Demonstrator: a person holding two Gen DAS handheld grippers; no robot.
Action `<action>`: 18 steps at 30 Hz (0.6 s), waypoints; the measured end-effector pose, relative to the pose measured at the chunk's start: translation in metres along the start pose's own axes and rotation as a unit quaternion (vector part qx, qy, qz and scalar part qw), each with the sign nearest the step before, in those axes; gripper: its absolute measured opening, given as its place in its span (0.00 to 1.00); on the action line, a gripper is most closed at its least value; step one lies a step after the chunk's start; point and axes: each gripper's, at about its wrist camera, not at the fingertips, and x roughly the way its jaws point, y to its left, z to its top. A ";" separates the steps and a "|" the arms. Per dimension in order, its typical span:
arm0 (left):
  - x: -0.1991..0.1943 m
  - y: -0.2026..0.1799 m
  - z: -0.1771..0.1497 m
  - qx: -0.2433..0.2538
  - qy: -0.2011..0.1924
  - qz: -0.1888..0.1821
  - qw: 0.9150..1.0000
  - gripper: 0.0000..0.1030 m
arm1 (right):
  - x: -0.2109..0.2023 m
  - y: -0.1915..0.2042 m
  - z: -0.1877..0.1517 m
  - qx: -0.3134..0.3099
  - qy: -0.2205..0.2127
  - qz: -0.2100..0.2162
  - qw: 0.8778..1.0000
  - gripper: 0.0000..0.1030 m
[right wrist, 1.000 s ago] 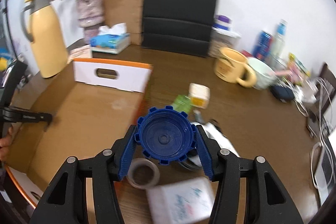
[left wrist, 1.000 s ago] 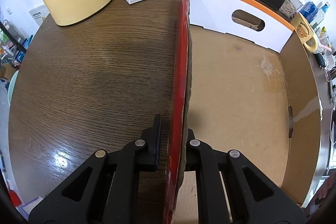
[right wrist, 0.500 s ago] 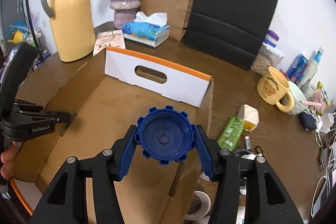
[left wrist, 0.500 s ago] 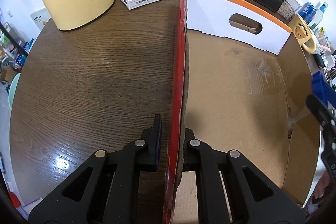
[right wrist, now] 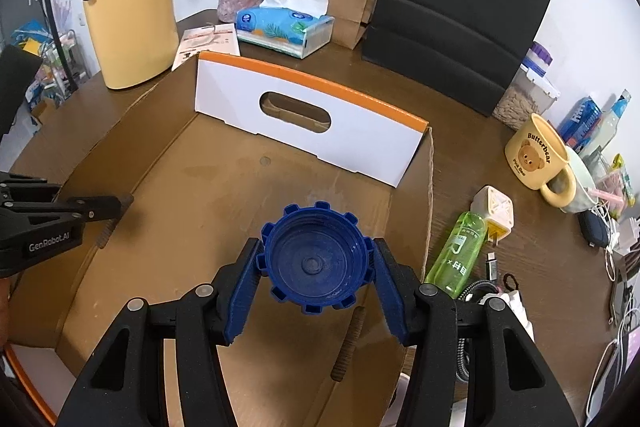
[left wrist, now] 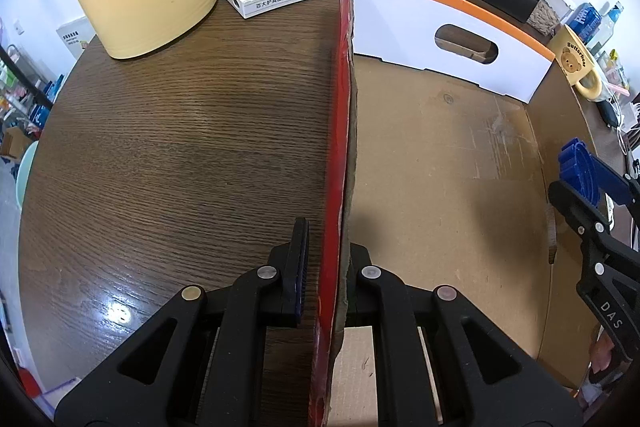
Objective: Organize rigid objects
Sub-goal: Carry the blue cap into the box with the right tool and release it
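Right gripper (right wrist: 316, 269) clamps blue cap (right wrist: 316, 263), hollow side facing camera, over cardboard box (right wrist: 248, 195)

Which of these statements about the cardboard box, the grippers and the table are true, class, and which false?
1. The right gripper holds a blue cap. True.
2. The left gripper clamps the cardboard box wall. True.
3. The box already holds several objects. False: its floor is bare.
4. The green bottle lies inside the box. False: it lies on the table beside it.
5. The yellow mug stands outside the box. True.
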 end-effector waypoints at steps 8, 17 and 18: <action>0.002 0.000 0.002 0.000 0.001 0.000 1.000 0.07 | 0.001 0.000 0.000 0.007 0.010 -0.016 1.000 0.78; 0.006 0.000 0.004 -0.001 0.005 -0.001 1.000 0.07 | -0.002 0.000 -0.001 0.007 0.007 -0.014 1.000 0.78; 0.006 0.000 0.004 -0.001 0.006 -0.001 1.000 0.07 | -0.003 -0.001 -0.001 0.009 0.006 -0.014 1.000 0.78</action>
